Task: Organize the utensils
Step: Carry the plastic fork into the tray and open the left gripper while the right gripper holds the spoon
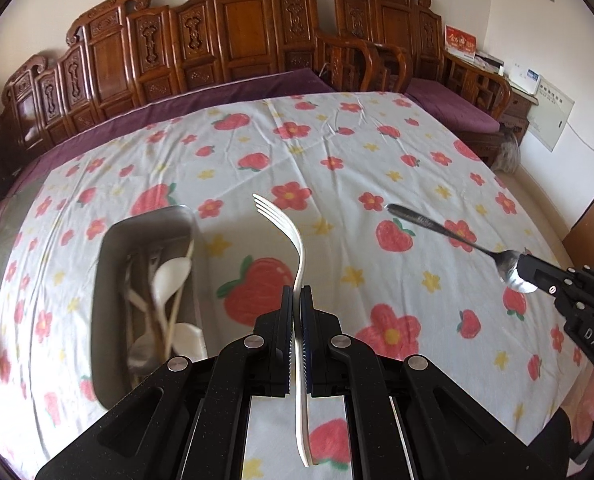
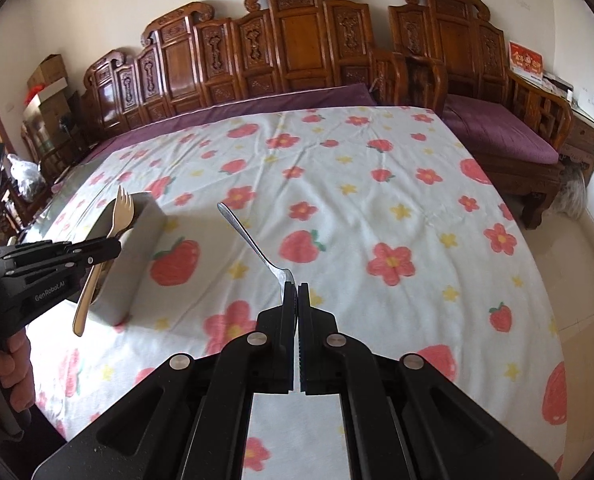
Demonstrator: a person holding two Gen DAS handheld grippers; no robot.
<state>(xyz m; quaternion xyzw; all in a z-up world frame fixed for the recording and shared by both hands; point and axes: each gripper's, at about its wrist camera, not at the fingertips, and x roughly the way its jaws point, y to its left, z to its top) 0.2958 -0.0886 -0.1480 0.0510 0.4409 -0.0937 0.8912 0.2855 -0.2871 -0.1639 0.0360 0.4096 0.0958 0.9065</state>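
In the left wrist view, the left gripper has its fingers clenched on the handle of a pale plastic fork, tines forward and raised above the strawberry-print worktop. It is probably held so for dropping into the rectangular steel utensil bin just to its left, which already holds white spoons and other cutlery.

In the right wrist view, the right gripper grips a shiny metal spoon by its bowl, handle pointing forward off the cloth, seemingly next for the bin.
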